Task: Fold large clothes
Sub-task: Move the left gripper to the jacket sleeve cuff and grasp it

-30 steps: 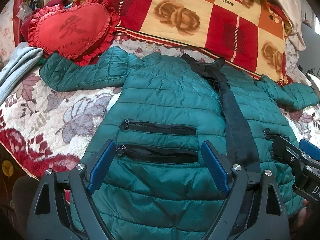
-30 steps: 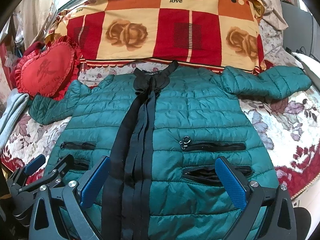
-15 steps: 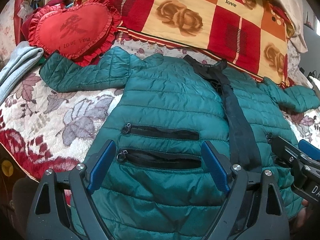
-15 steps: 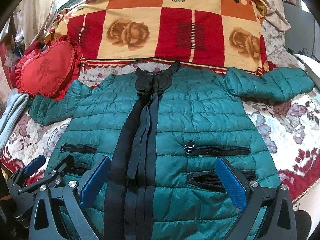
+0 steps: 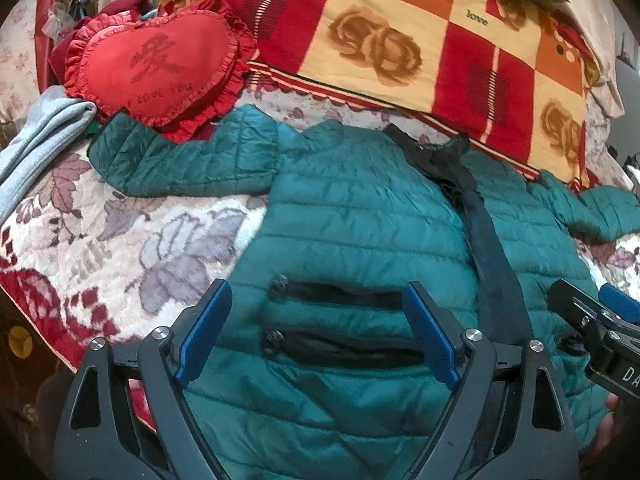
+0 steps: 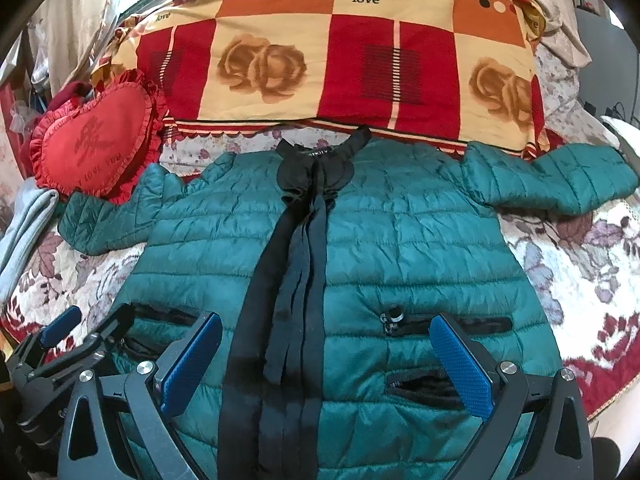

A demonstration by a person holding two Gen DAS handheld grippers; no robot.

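Teal quilted jacket point(image 6: 400, 240) lies face up and spread flat on the bed point(image 6: 580, 264), directly ahead of both tools, its collar at the far end and its hem nearest them. A black placket with hanging black ties point(image 6: 296, 288) runs down its middle.

The left tool point(image 5: 316, 332) hangs above the lower part of the jacket's panel on that side, its blue-padded fingers point(image 5: 202, 332) spread wide apart and holding nothing. Two black zippered pockets point(image 5: 340, 320) show between them, one beyond the other. Whether the pads touch the fabric cannot be told. Ahead and to that tool's left, one sleeve point(image 5: 180, 160) stretches out over the floral blanket, its cuff just beside a red heart-shaped pillow point(image 5: 160, 64). A grey folded garment point(image 5: 36, 140) lies at the far left.

The right tool point(image 6: 326, 364) hangs over the hem as well, its fingers point(image 6: 460, 364) likewise wide apart and empty, straddling the black placket and the inner end of the zippered pockets point(image 6: 440, 328) on its side. The other sleeve point(image 6: 552, 180) reaches out ahead and to that tool's right. Beyond the collar lies a red, orange and cream checked quilt point(image 6: 340, 60) with rose prints.

Each tool appears at the edge of the other's view, side by side near the hem.
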